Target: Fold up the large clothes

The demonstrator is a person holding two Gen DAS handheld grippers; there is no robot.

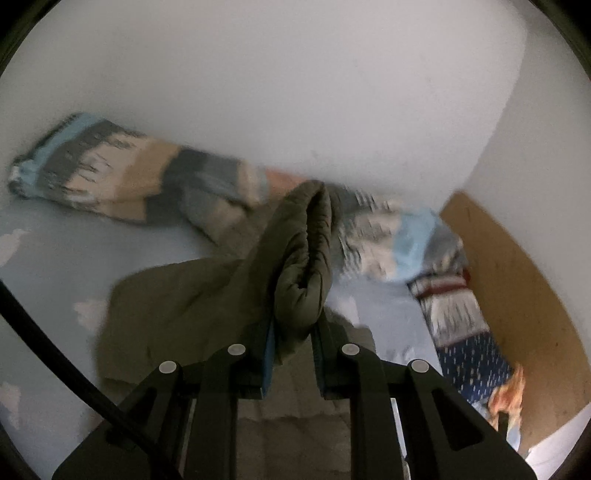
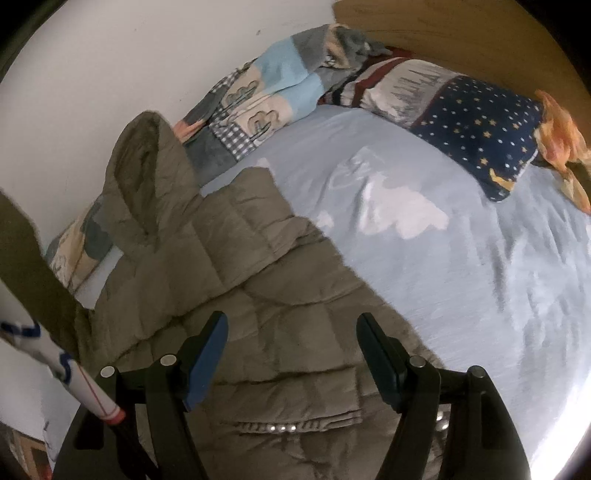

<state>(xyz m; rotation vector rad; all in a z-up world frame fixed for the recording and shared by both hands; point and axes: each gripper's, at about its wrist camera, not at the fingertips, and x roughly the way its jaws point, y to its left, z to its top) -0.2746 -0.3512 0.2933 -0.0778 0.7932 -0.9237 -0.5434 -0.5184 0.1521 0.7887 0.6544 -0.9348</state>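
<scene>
An olive-green quilted jacket point(image 2: 258, 288) lies spread on the light blue bed sheet point(image 2: 461, 240). My left gripper point(image 1: 293, 325) is shut on a padded sleeve or edge of the jacket point(image 1: 303, 258) and holds it lifted above the bed; the rest of the jacket point(image 1: 177, 314) hangs down to the sheet. My right gripper point(image 2: 291, 354) is open and empty, hovering over the jacket's lower body near a zipper pocket point(image 2: 284, 428). The raised sleeve point(image 2: 147, 177) stands up at the left in the right wrist view.
A patchwork blanket point(image 2: 258, 96) lies bunched along the white wall point(image 1: 295, 92). A star-patterned pillow point(image 2: 480, 125) and an orange cloth point(image 2: 561, 133) sit by the wooden headboard point(image 2: 461, 33). A white sleeve with blue marks point(image 2: 55, 358) crosses the lower left.
</scene>
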